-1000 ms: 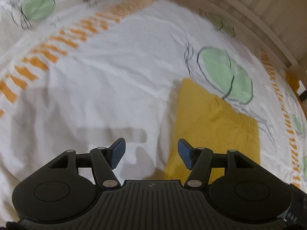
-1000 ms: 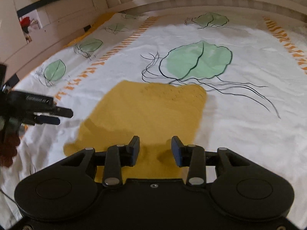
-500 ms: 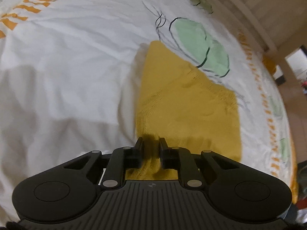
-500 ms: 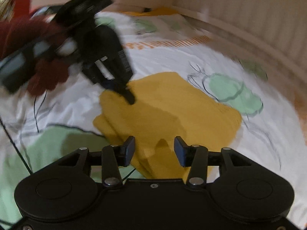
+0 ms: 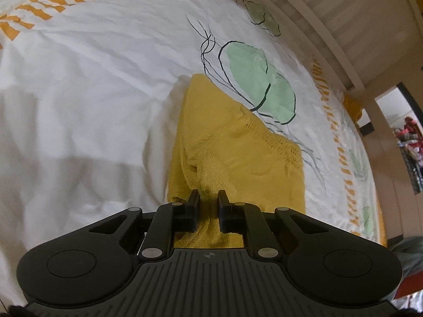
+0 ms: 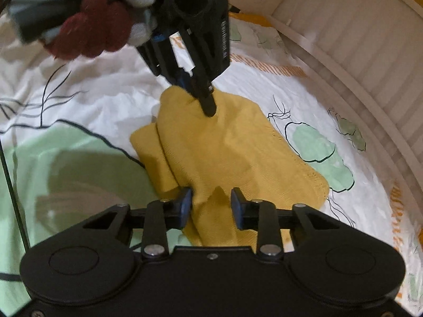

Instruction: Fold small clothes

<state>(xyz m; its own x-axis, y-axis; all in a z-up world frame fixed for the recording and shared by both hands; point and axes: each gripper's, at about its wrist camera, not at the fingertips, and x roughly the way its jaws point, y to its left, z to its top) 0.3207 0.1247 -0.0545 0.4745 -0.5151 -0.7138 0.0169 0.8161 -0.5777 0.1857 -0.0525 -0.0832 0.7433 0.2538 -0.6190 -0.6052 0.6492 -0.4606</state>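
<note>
While tilted downward, left claw (image 5: 208,198) pinches yellow knit (image 5: 238,153).

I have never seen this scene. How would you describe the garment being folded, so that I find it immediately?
Look at the white bedsheet printed with green leaves and orange stripes, beside the slatted wooden bed rail. On it lies the mustard-yellow knitted garment, next to a large green leaf print. It is the only solid yellow, ribbed-knit item there, and the left gripper pinches its near edge.

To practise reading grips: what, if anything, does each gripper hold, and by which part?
The left gripper pinches the yellow knit garment at a near corner; the right gripper straddles its edge, not clamped.
</note>
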